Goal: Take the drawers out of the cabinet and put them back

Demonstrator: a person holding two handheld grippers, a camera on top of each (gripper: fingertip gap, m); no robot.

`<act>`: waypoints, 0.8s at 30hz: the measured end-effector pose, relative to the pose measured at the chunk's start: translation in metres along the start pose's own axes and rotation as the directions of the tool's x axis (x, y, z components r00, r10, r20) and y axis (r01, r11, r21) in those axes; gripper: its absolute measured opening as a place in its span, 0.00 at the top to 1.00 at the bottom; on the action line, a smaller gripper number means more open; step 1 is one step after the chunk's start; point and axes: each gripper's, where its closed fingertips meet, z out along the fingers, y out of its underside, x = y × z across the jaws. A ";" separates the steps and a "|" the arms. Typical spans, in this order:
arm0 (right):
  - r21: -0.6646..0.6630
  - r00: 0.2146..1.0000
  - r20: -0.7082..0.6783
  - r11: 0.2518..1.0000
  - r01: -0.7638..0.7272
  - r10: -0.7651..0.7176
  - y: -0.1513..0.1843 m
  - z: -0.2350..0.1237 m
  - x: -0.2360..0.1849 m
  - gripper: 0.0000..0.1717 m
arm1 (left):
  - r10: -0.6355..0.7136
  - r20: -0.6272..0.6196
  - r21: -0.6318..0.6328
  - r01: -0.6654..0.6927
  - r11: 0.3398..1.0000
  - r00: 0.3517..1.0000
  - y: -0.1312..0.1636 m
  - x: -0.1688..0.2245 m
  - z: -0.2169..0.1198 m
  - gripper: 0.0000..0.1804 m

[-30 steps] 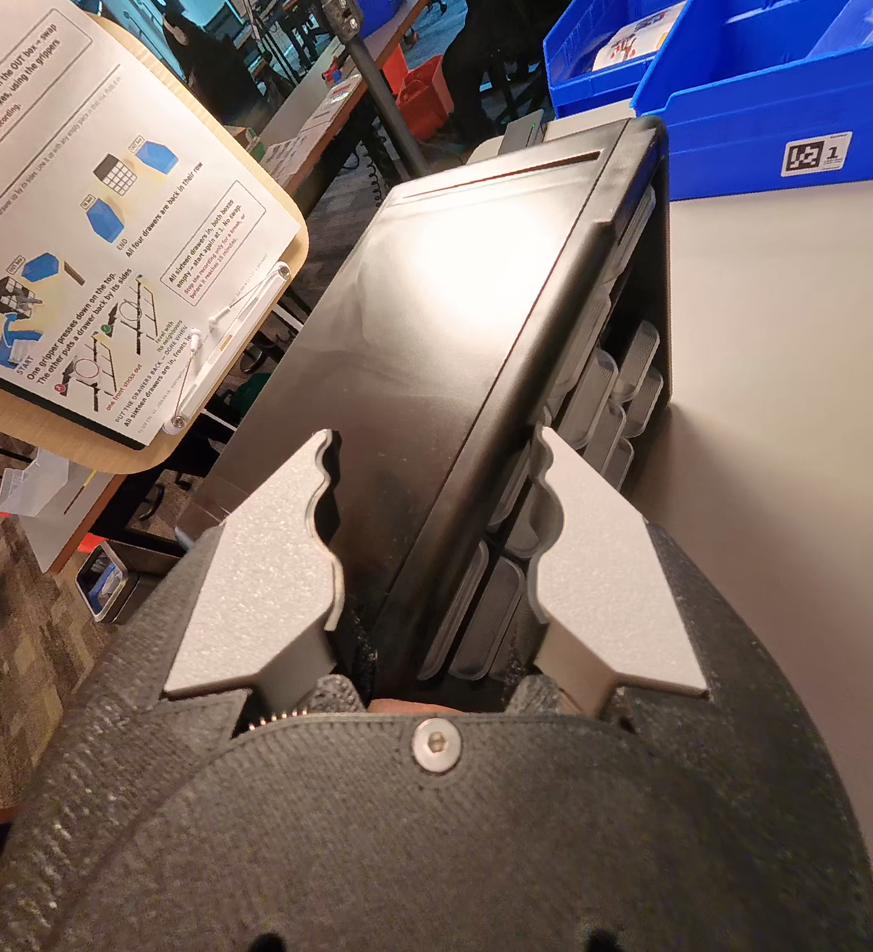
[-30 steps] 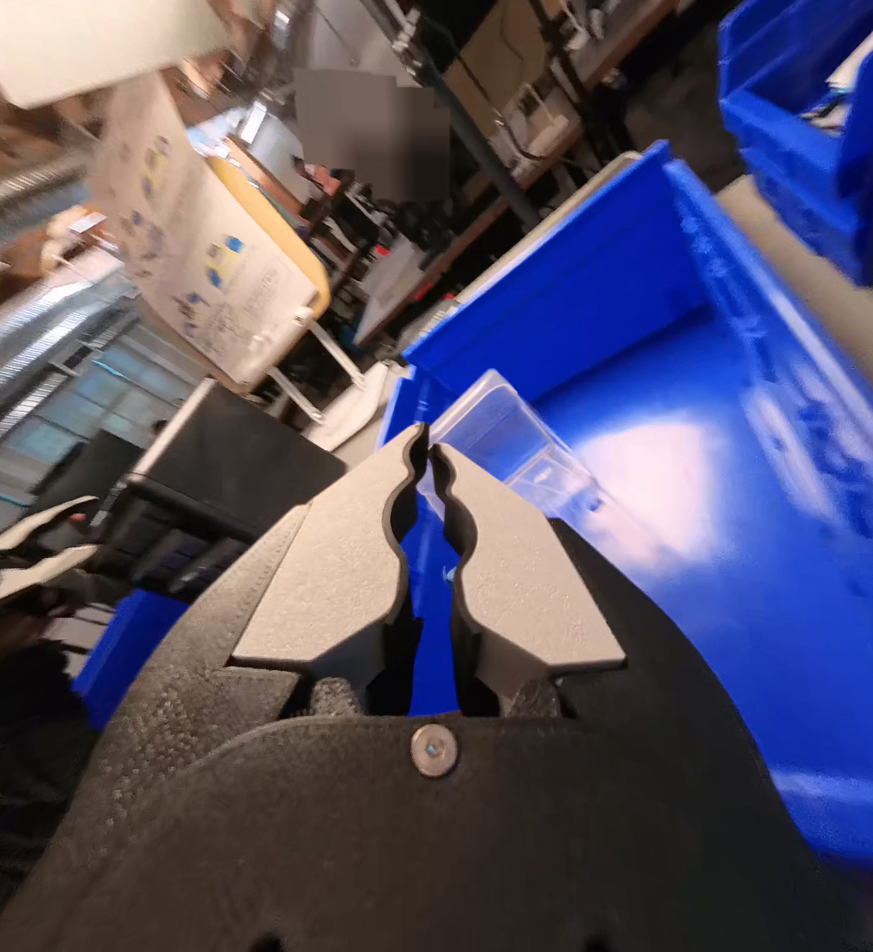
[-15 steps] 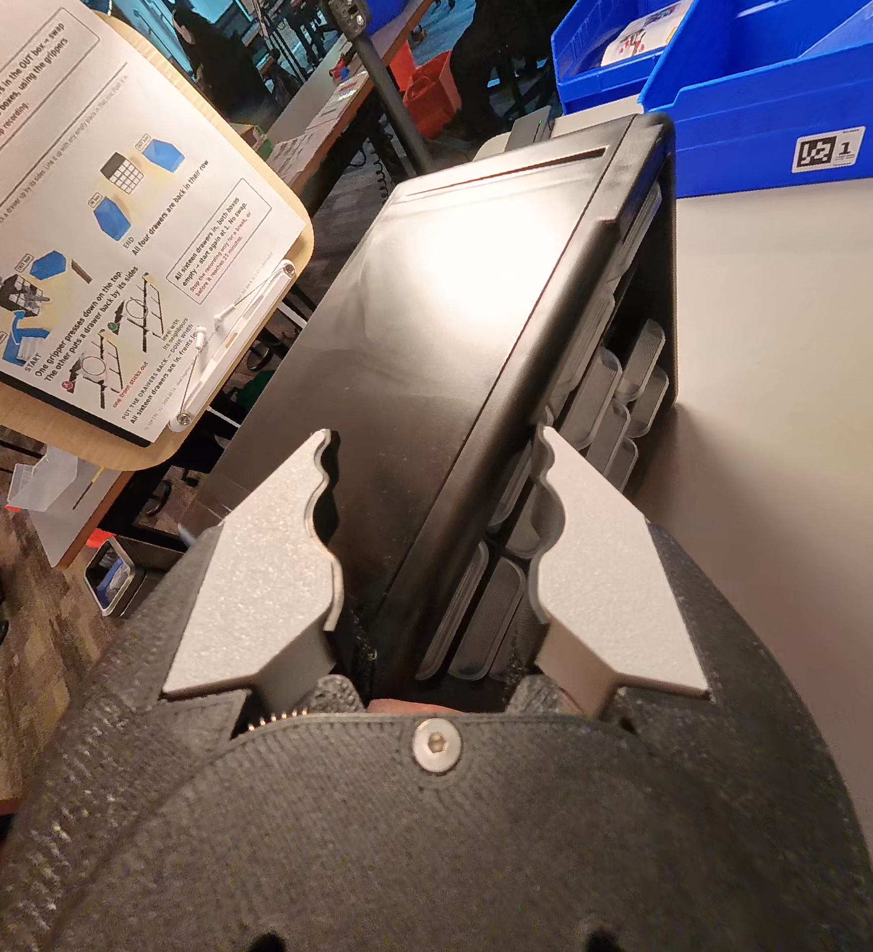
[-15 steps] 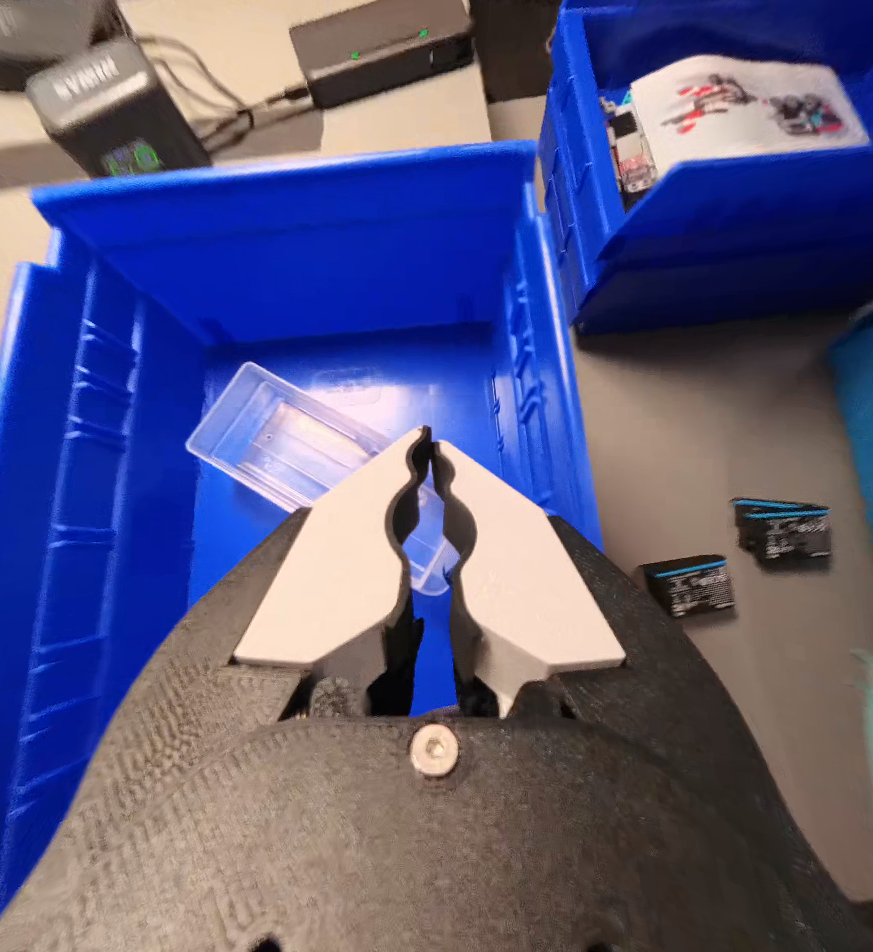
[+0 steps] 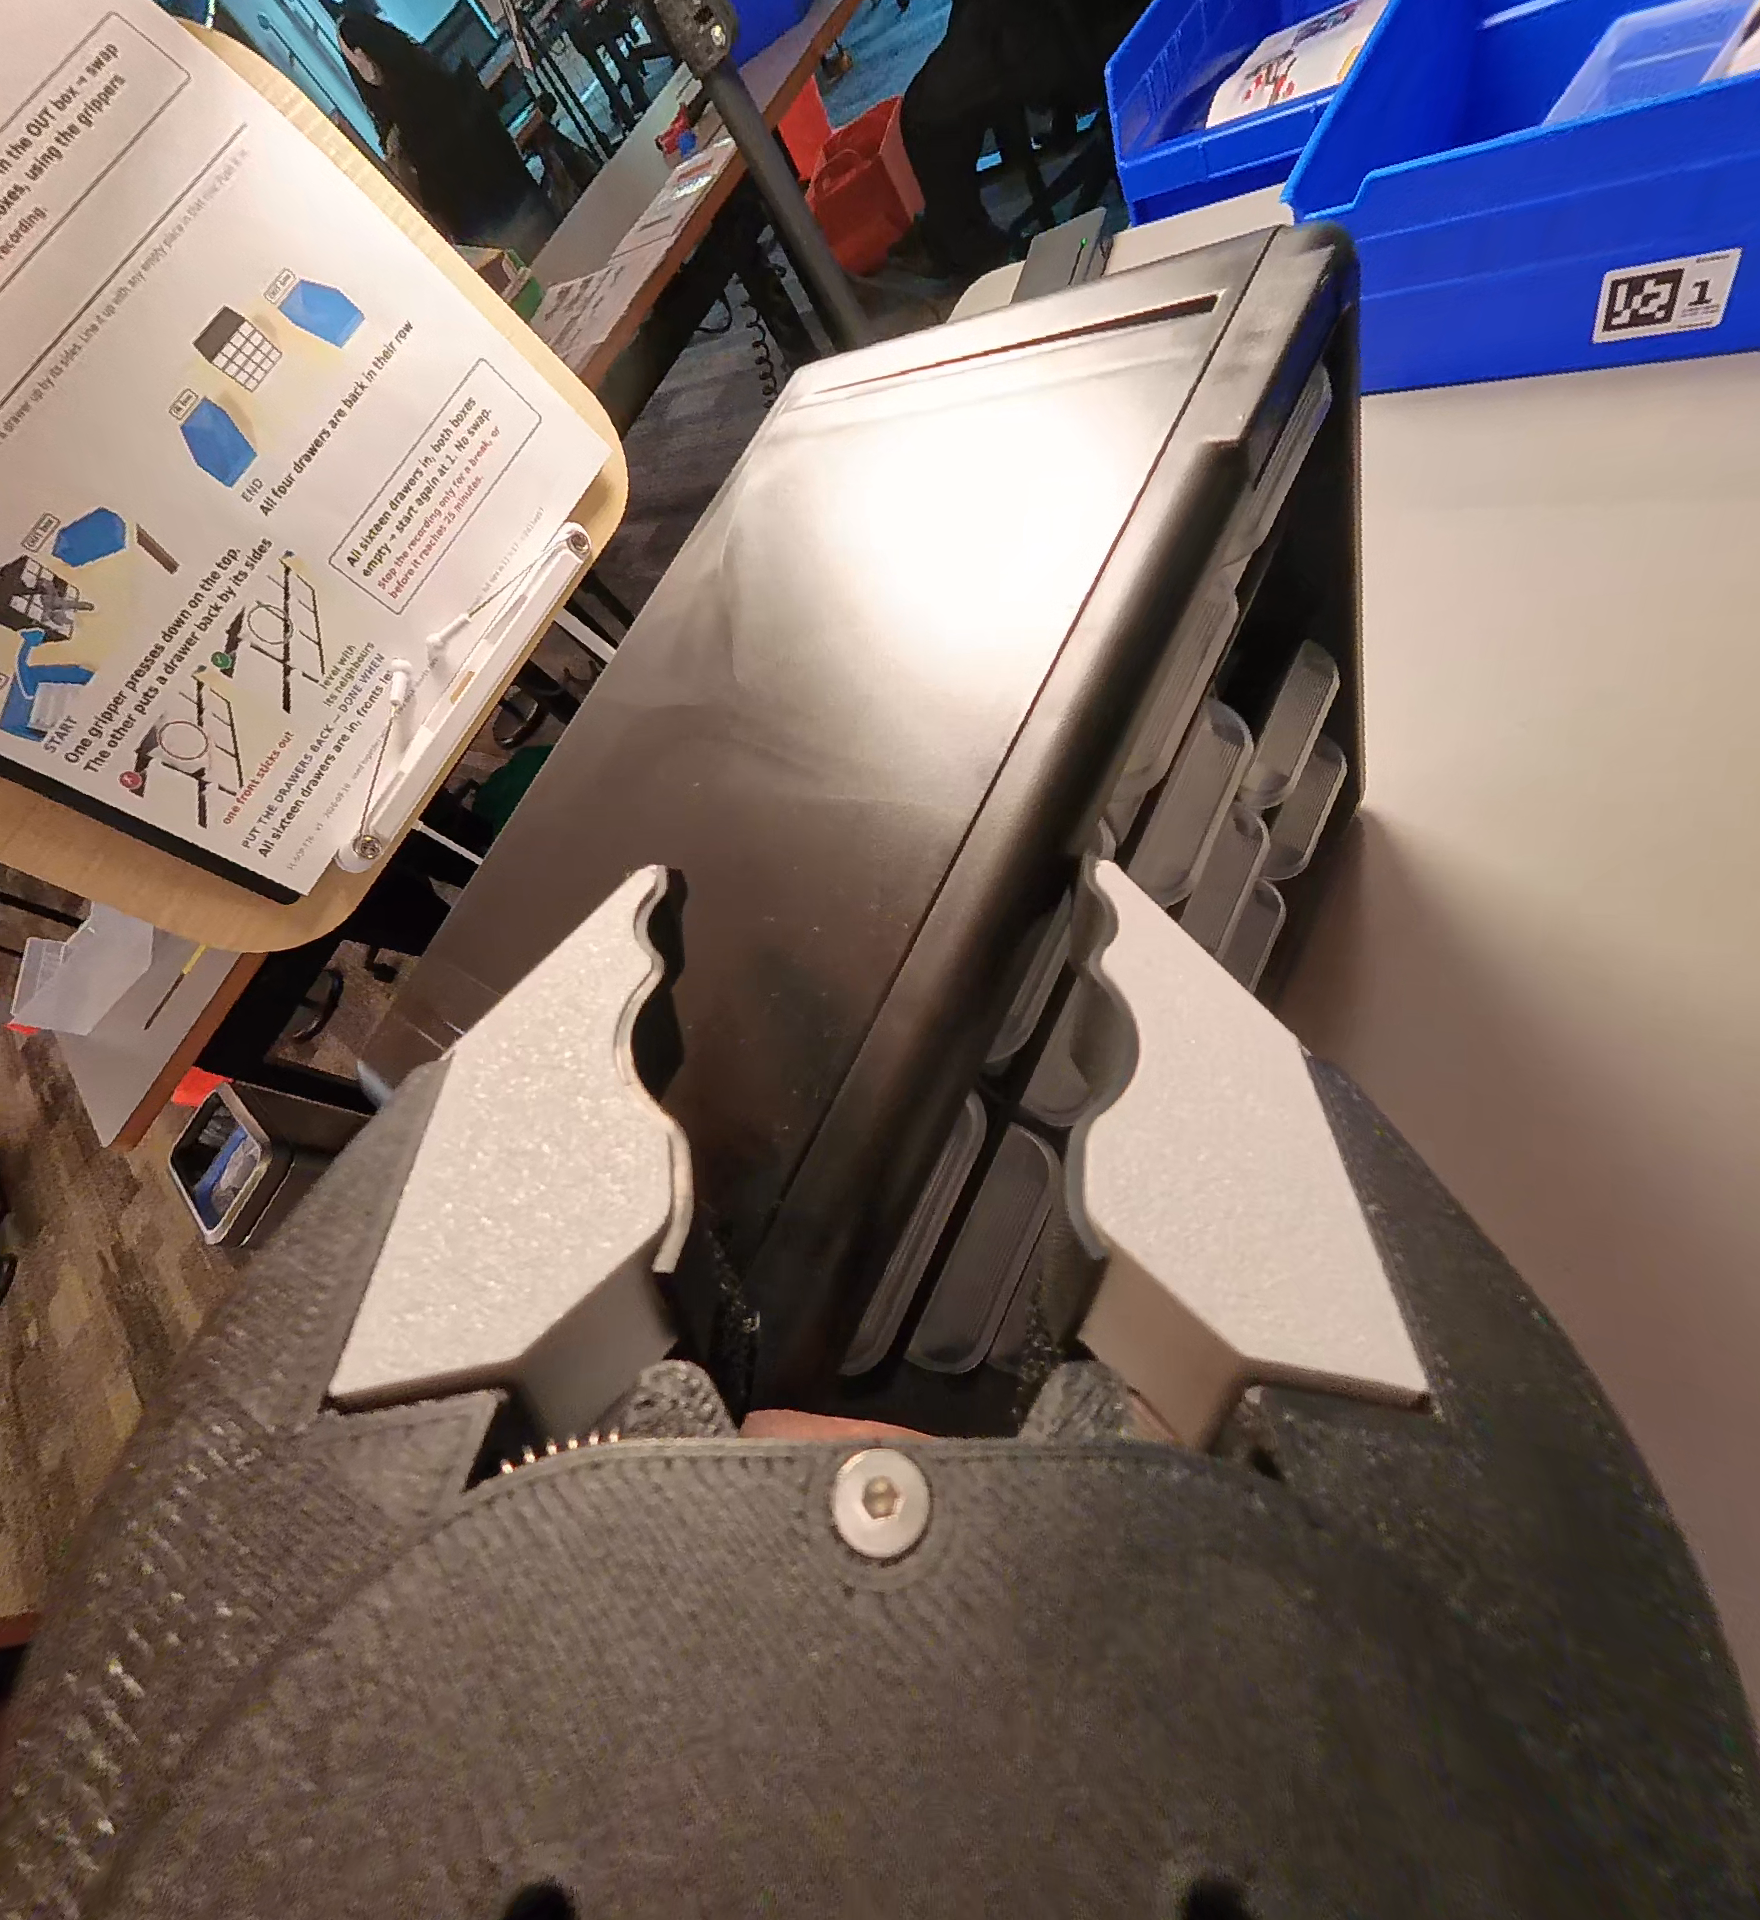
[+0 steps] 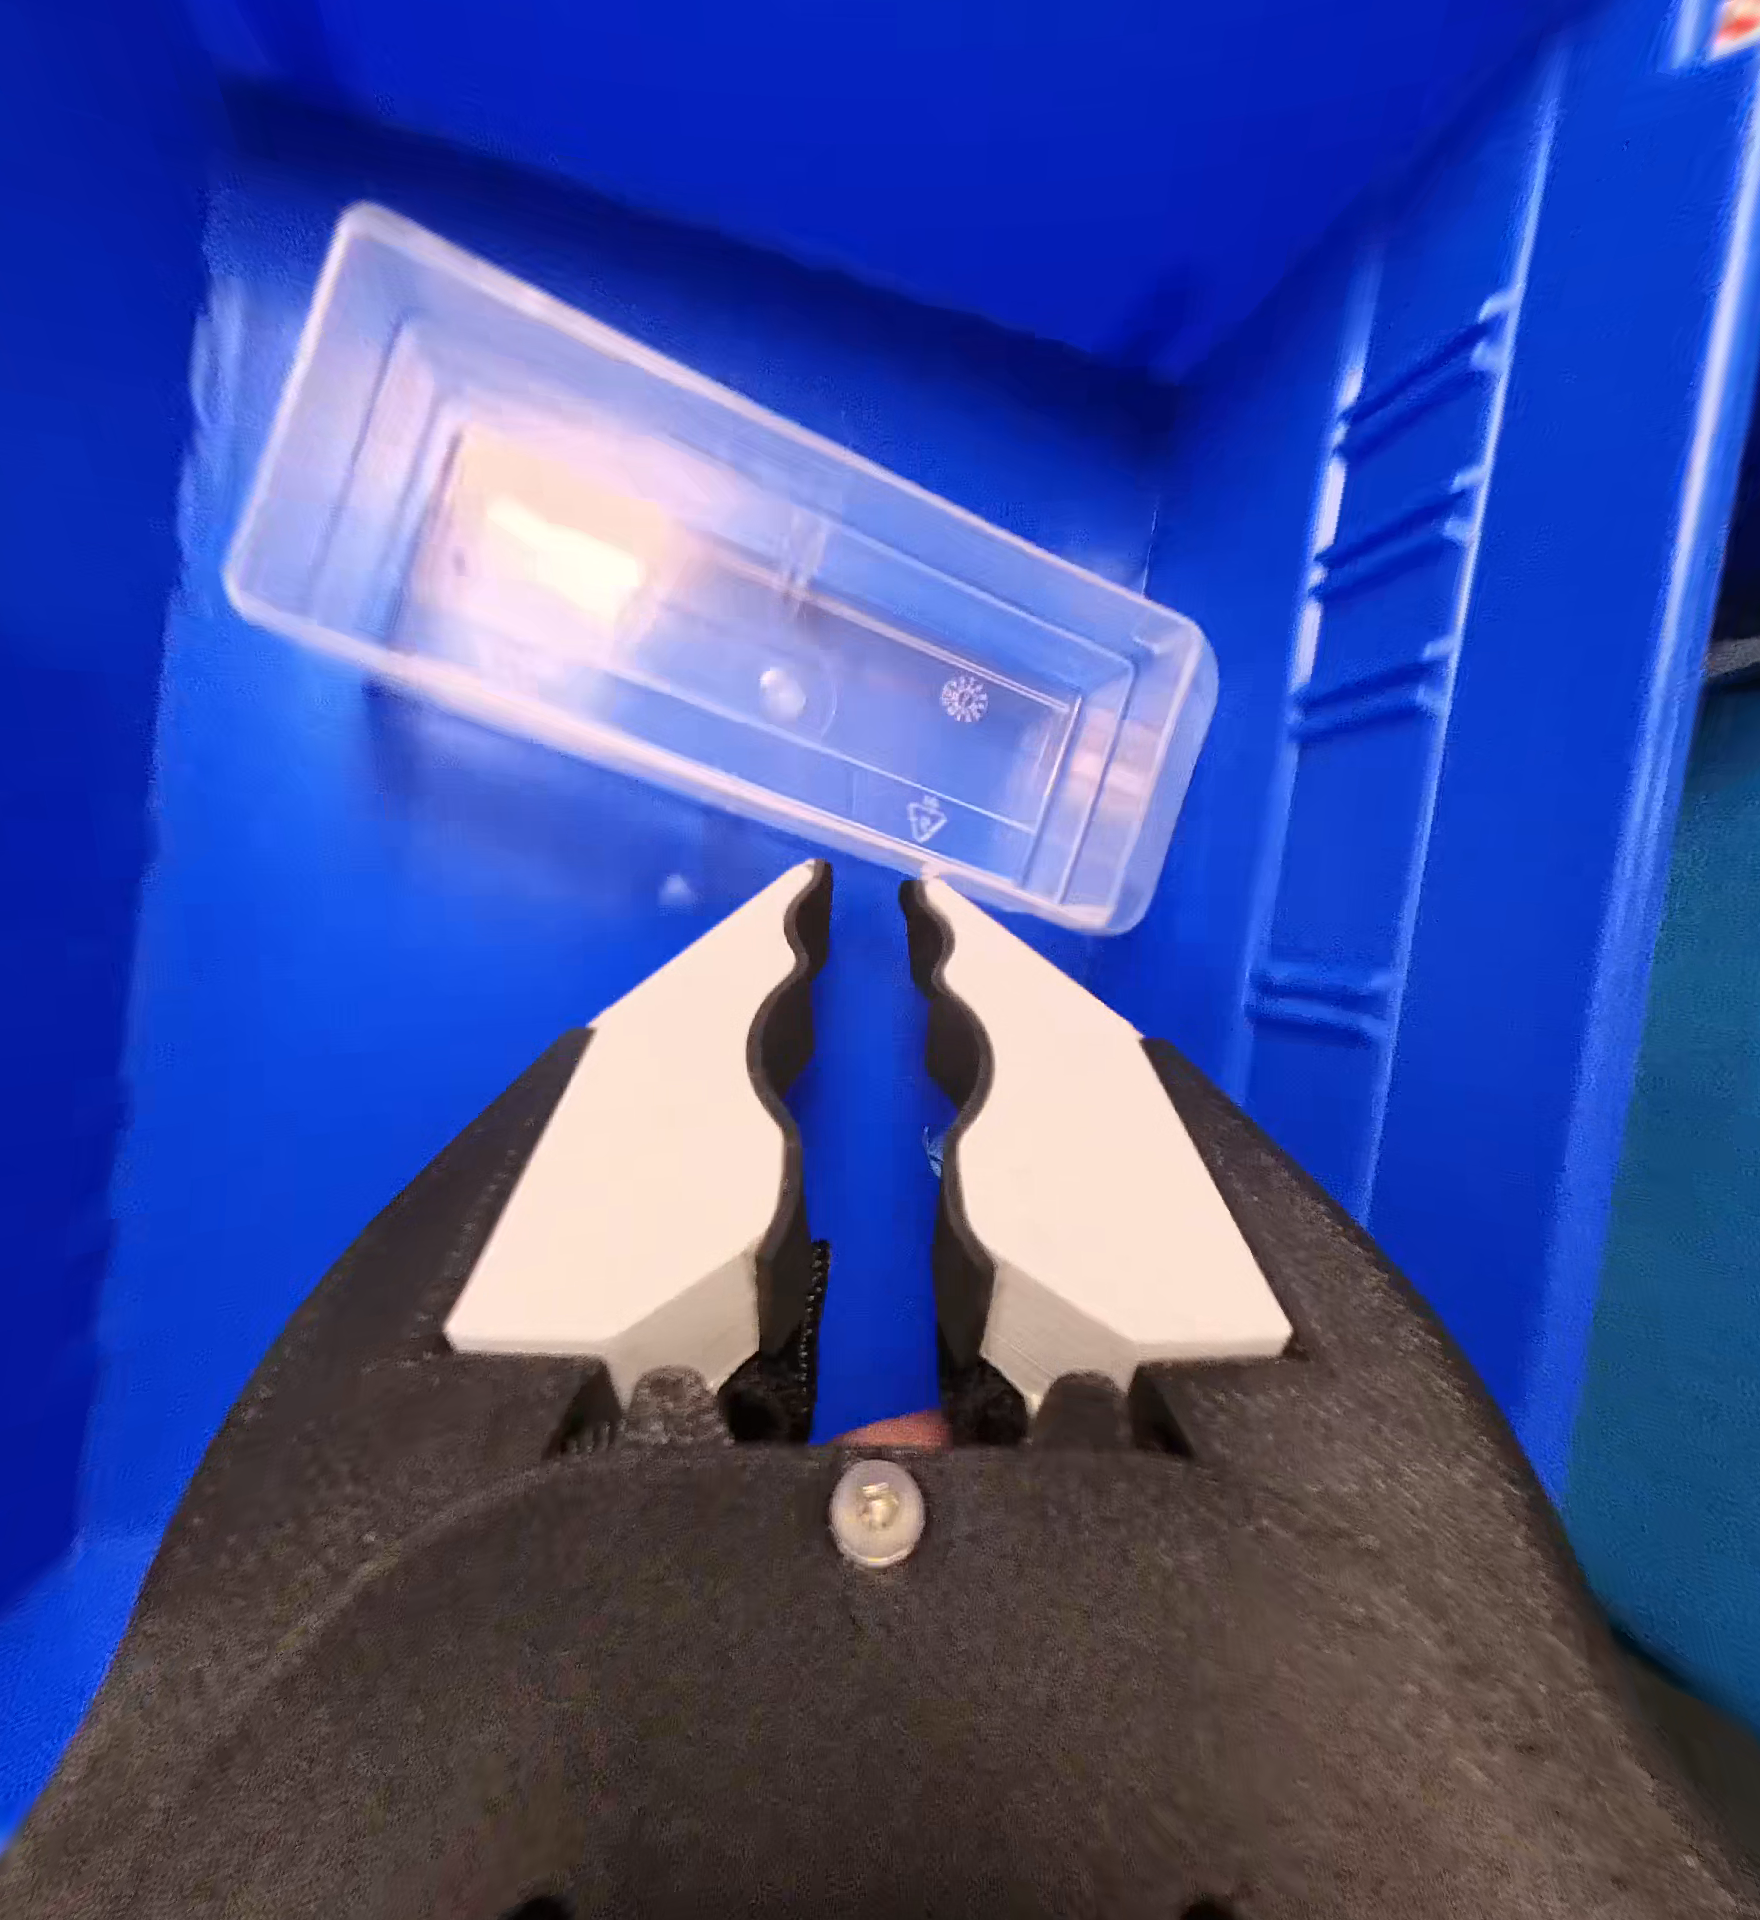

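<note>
The pale surface (image 5: 1582, 727) carries the black cabinet (image 5: 907, 675) at its left edge, with blue bins (image 5: 1530, 208) along the far edge behind it. The cabinet has stayed put over the last second, and most of its grey-fronted drawers (image 5: 1219, 810) are seated in the open front.

In the right view, a blue bin (image 6: 388, 1039) fills the picture. This view has swung from a sideways look across the room to looking straight down into the bin. One clear drawer (image 6: 647, 582) lies askew on the bin floor, its near end close to the right-hand wall.

The left tongs (image 5: 876, 883) are spread wide, as before. They straddle the cabinet's top front edge without clamping anything, which looks like steadying. The right tongs (image 6: 865, 883) were nearly closed at the drawer's end half a second ago. They now stand a little apart with only blue floor between them, and the tips are just short of the drawer's near side. My reading is that the drawer has just been let go, so this removal is finished and another drawer comes next.

Writing appears on a printed instruction sheet (image 5: 232, 416) clipped to a board off the left edge, a square code sticker (image 5: 1665, 296) on a bin front, and small moulded marks (image 6: 964, 696) in the drawer's base.
</note>
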 end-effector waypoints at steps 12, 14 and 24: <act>0.500 0.985 0.170 0.864 -0.061 -0.029 -0.076 -0.136 -0.136 0.87 | -0.001 -0.007 -0.003 0.001 1.000 1.000 0.000 0.000 0.000 0.57; 0.555 0.935 0.337 0.825 -0.105 -0.107 -0.087 -0.155 -0.208 0.86 | -0.002 -0.010 -0.006 0.002 1.000 1.000 0.000 0.000 0.000 0.57; 0.349 0.521 0.853 0.766 -0.541 -0.021 -0.165 -0.147 -0.417 0.78 | -0.098 -0.086 0.046 0.102 0.994 0.991 -0.004 -0.001 -0.017 0.73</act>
